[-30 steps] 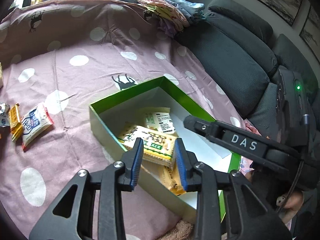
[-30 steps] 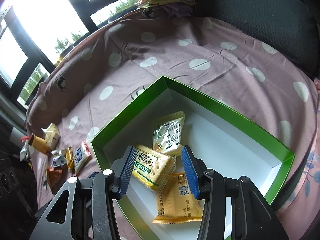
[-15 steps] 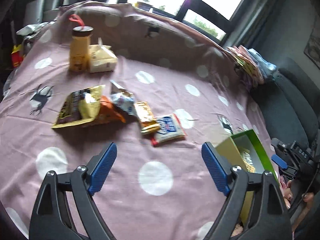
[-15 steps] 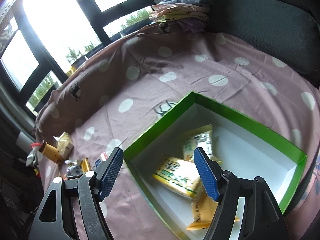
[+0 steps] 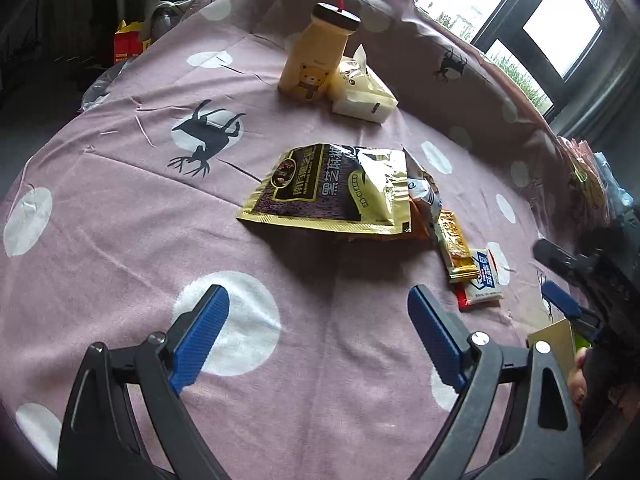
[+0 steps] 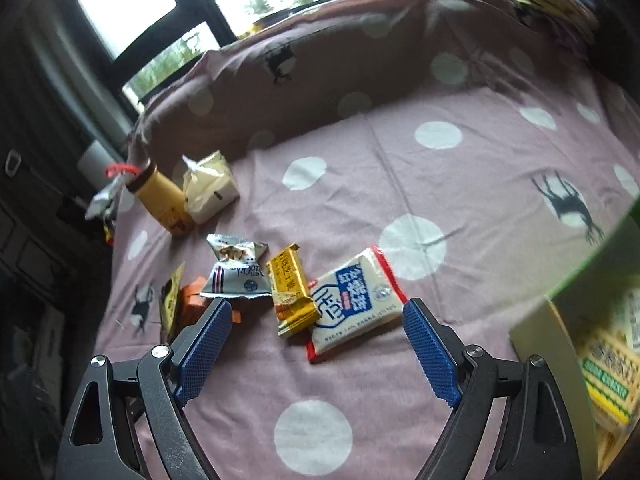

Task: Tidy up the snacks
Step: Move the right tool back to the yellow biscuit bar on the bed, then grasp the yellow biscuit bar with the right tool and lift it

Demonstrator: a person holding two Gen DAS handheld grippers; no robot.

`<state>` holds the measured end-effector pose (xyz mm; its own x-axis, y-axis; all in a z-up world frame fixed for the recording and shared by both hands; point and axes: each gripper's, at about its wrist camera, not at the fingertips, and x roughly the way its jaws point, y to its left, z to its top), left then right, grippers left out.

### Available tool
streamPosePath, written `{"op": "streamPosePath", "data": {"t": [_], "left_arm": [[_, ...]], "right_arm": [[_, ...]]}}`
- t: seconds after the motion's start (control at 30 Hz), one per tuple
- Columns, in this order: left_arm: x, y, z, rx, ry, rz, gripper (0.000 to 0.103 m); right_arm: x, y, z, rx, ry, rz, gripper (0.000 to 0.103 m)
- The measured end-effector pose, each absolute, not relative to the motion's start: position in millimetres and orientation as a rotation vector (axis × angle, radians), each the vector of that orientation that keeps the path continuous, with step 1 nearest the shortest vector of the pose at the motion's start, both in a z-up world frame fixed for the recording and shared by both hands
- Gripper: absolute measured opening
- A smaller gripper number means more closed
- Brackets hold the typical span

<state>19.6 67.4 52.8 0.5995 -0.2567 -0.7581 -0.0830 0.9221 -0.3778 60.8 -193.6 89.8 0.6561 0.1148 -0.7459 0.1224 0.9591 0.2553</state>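
Left gripper jaws wide apart, empty, above pink dotted sheet. Right gripper jaws just been opening, nothing between, white-blue packet just ahead. Snacks in loose cluster on sheet: gold bag, yellow bar, silver packet. Green box at right edge, crackers inside.

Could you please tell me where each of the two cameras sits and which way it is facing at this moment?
Left wrist: on the left gripper, angled down at the brown pouch; open jaws, right gripper and fingers show.
Right wrist: on the right gripper, angled down at the white packet and green box; open jaws show.
Shared: yellow bottle, white packet.
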Motion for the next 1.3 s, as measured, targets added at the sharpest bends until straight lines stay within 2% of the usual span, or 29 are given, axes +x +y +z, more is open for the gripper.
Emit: {"op": "streamPosePath", "data": {"t": [0.1, 0.2, 0.3, 0.4, 0.47, 0.57, 0.9, 1.13, 1.3], "left_arm": [[23.3, 66.1, 50.0, -0.383, 0.947, -0.078, 0.091], [27.2, 69.3, 47.1, -0.376, 0.960, -0.074, 0.091], [29.1, 75.7, 45.0, -0.402, 0.971, -0.063, 0.091], [30.8, 79.9, 42.4, -0.424, 0.986, -0.053, 0.091], [31.1, 80.3, 41.8, -0.432, 0.994, -0.057, 0.091], [30.1, 79.0, 42.8, -0.424, 0.993, -0.059, 0.091], [27.4, 84.0, 43.2, -0.483, 1.003, -0.090, 0.091], [24.4, 74.7, 44.3, -0.468, 1.013, -0.142, 0.090], [21.6, 61.8, 45.0, -0.444, 1.023, -0.201, 0.084]], "right_arm": [[91.7, -171.0, 66.8, 0.179, 0.925, 0.011, 0.087], [113.1, -164.3, 49.8, 0.155, 0.965, -0.009, 0.078], [122.6, -154.9, 38.0, 0.105, 0.989, 0.008, 0.075], [123.7, -142.9, 30.1, 0.002, 0.998, 0.010, 0.062], [121.3, -139.2, 29.3, -0.054, 0.983, -0.011, 0.047], [116.5, -141.1, 30.4, -0.044, 0.965, -0.025, 0.037], [47.9, -122.4, 49.5, 0.058, 1.028, 0.124, 0.035], [5.0, -115.5, 19.9, 0.131, 1.203, 0.183, 0.036], [5.8, -134.4, 35.1, 0.209, 1.144, 0.186, 0.043]]}}
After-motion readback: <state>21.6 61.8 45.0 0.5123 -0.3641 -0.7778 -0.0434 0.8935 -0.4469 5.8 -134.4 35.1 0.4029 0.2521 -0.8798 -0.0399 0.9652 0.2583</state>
